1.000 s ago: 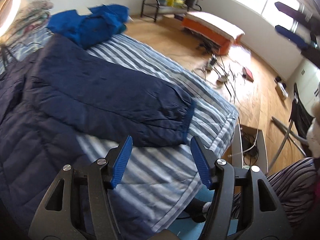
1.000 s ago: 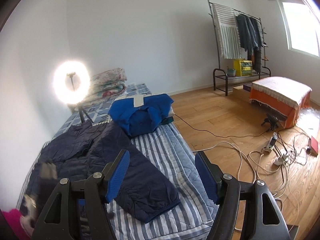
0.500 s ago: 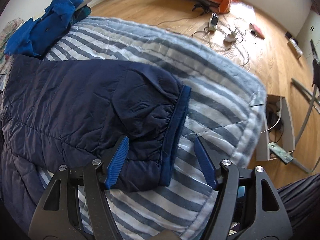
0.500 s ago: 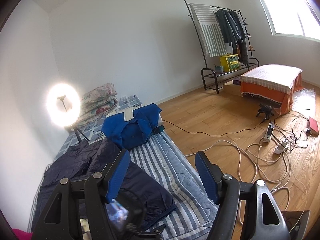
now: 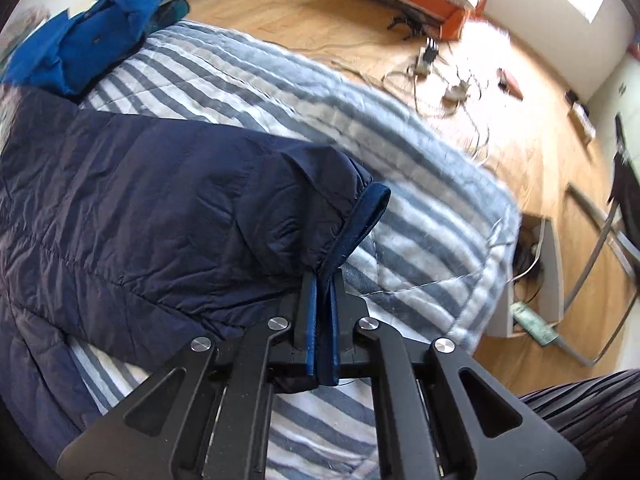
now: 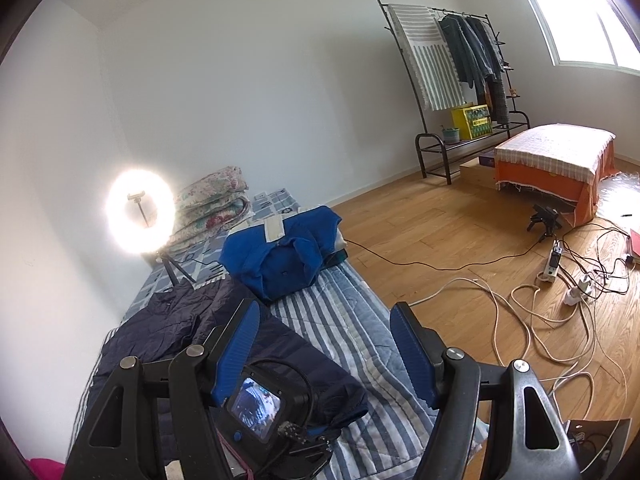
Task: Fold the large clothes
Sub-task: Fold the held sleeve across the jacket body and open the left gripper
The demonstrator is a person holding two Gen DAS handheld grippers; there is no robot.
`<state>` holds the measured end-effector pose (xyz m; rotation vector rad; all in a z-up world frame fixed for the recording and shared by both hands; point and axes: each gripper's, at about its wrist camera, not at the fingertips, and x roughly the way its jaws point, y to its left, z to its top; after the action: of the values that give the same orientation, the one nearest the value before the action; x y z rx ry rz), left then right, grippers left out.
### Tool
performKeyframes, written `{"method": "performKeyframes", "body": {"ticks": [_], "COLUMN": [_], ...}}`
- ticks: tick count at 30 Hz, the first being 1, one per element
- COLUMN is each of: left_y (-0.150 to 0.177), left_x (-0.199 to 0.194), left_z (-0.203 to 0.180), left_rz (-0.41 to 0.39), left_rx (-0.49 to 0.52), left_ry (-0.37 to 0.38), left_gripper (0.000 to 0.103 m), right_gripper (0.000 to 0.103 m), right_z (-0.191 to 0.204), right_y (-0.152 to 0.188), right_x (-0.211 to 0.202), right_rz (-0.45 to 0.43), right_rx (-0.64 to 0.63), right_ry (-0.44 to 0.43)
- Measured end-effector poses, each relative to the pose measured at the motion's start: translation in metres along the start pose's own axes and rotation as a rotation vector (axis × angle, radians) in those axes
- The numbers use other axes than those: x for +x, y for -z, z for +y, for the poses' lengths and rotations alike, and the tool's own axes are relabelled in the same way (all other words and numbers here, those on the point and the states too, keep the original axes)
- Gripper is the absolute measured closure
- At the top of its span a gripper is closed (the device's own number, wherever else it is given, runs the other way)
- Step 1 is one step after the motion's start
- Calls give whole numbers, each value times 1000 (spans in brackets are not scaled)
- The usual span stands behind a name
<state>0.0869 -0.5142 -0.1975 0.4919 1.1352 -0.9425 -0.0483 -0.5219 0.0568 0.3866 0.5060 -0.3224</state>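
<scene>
A dark navy quilted jacket (image 5: 132,216) lies spread on the striped bed cover (image 5: 420,208). Its sleeve reaches toward me and ends in a blue ribbed cuff (image 5: 362,216). My left gripper (image 5: 321,280) is shut on the near end of that cuff, which is pinched between the blue pads. In the right wrist view the jacket (image 6: 168,328) lies at the lower left. My right gripper (image 6: 324,348) is open and empty, held high above the bed. The left gripper's camera unit (image 6: 264,404) shows below it, on the sleeve.
A folded bright blue garment (image 6: 280,256) sits further up the bed, with folded quilts (image 6: 212,204) and a ring light (image 6: 140,212) behind it. Cables and power strips (image 6: 560,276) lie on the wooden floor to the right. A clothes rack (image 6: 460,64) and an orange-covered bench (image 6: 556,168) stand by the far wall.
My left gripper moved down onto the sleeve end and closed on the blue cuff. My right gripper stayed open and rose a little, tilting up.
</scene>
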Motion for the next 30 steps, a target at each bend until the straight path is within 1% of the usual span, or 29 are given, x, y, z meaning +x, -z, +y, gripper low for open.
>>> {"method": "performKeyframes", "body": {"ticks": [4, 9, 11, 14, 17, 18, 21, 24, 26, 28, 29, 30], "left_y": [-5, -5, -3, 6, 21, 27, 52, 85, 106, 127, 134, 143], "left_x": [-42, -108, -136, -173, -208, -214, -237, -246, -251, -251, -248, -245], "left_z": [24, 77, 103, 146, 200, 213, 274, 328, 368, 405, 416, 435], "left_rz": [-78, -195, -243, -317, -380, -395, -435, -460, -476, -481, -478, -467], "left_rx": [-82, -234, -284, -351, -431, -455, -544, -626, -682, -736, -756, -785], "left_ry": [54, 128, 135, 120, 77, 60, -4, -56, -105, -150, -170, -207], "left_gripper": [100, 100, 100, 100, 100, 100, 100, 100, 100, 100, 100, 100], "right_gripper": [32, 32, 32, 32, 32, 32, 32, 32, 32, 32, 32, 32], "right_z": [13, 30, 35, 42, 51, 55, 73, 100, 117, 134, 140, 146], "right_y": [2, 6, 7, 10, 13, 14, 20, 31, 39, 48, 51, 55], "right_x": [4, 10, 11, 17, 26, 29, 42, 57, 66, 73, 75, 78], "right_rz": [3, 13, 13, 26, 55, 68, 101, 150, 173, 191, 198, 206], "right_rx": [-11, -43, -52, -63, -72, -76, -112, -163, -200, -244, -263, -280], "right_ry": [-16, -34, -35, -37, -50, -62, -89, -126, -142, -155, -160, -166]}}
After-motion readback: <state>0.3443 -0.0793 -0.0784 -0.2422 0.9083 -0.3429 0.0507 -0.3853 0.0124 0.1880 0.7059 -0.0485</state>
